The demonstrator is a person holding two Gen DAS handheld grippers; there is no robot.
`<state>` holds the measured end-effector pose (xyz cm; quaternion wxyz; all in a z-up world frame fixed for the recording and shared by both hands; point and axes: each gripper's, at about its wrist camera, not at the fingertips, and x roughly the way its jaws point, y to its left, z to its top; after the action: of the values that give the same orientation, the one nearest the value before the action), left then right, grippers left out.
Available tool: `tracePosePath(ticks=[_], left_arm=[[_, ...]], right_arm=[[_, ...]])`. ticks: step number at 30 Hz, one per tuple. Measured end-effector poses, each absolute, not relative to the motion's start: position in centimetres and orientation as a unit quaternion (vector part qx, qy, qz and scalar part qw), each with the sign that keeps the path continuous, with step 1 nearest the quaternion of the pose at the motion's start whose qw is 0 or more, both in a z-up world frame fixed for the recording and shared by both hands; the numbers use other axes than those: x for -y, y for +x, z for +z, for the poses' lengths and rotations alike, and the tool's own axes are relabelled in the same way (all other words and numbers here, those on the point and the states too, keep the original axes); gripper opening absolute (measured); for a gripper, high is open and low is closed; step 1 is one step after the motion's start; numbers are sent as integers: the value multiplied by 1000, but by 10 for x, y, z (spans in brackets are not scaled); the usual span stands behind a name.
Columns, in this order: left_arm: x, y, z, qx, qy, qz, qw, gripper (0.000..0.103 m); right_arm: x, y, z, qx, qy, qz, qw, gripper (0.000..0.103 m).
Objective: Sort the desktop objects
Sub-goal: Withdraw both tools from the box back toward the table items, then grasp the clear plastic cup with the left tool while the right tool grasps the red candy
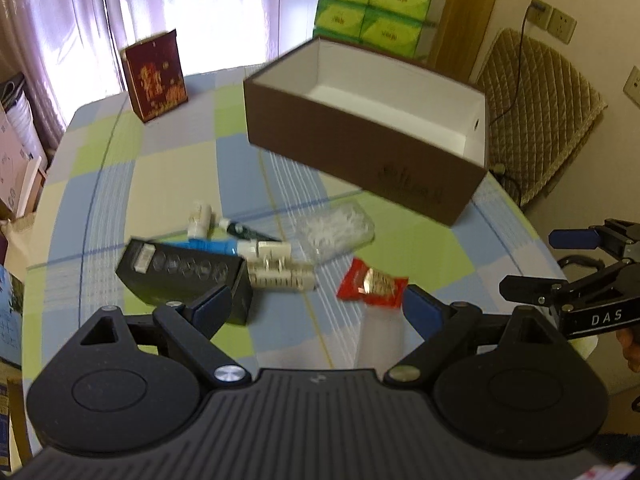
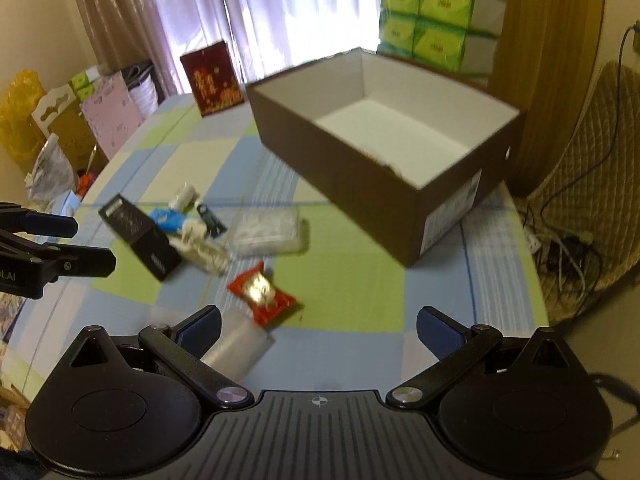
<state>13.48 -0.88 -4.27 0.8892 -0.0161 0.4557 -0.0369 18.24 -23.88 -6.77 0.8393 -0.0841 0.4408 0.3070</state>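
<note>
The clutter's sitting mid-table: red packet (image 1: 372,284) nearest you, black box (image 1: 186,280) to its left, clear case (image 1: 336,232) behind, and the empty brown box (image 1: 360,132) waiting far right. You're holding both the left gripper (image 1: 316,308) and right gripper (image 2: 318,330) wide, nothing in either. Risk: everything's bunched, so you're likely nudging neighbours, and that slick packet could squirt out.

— How are your hands set?
— I hold my left gripper (image 1: 316,308) and my right gripper (image 2: 318,330) side by side, both tipped downward, jaws spread wide, nothing between the pads.
</note>
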Motion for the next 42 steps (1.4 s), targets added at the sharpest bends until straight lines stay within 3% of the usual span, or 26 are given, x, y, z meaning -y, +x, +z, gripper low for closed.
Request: tracePosePath(ticks=[9, 28, 42], left_arm=[[19, 127, -69, -470, -3, -53, 881, 89], [53, 143, -142, -516, 37, -119, 848, 77], [70, 174, -178, -543, 56, -151, 824, 48]], right_arm=[[235, 178, -91, -457, -99, 312, 827, 101], [264, 194, -120, -494, -92, 275, 820, 101], [263, 206, -127, -498, -88, 283, 815, 101]])
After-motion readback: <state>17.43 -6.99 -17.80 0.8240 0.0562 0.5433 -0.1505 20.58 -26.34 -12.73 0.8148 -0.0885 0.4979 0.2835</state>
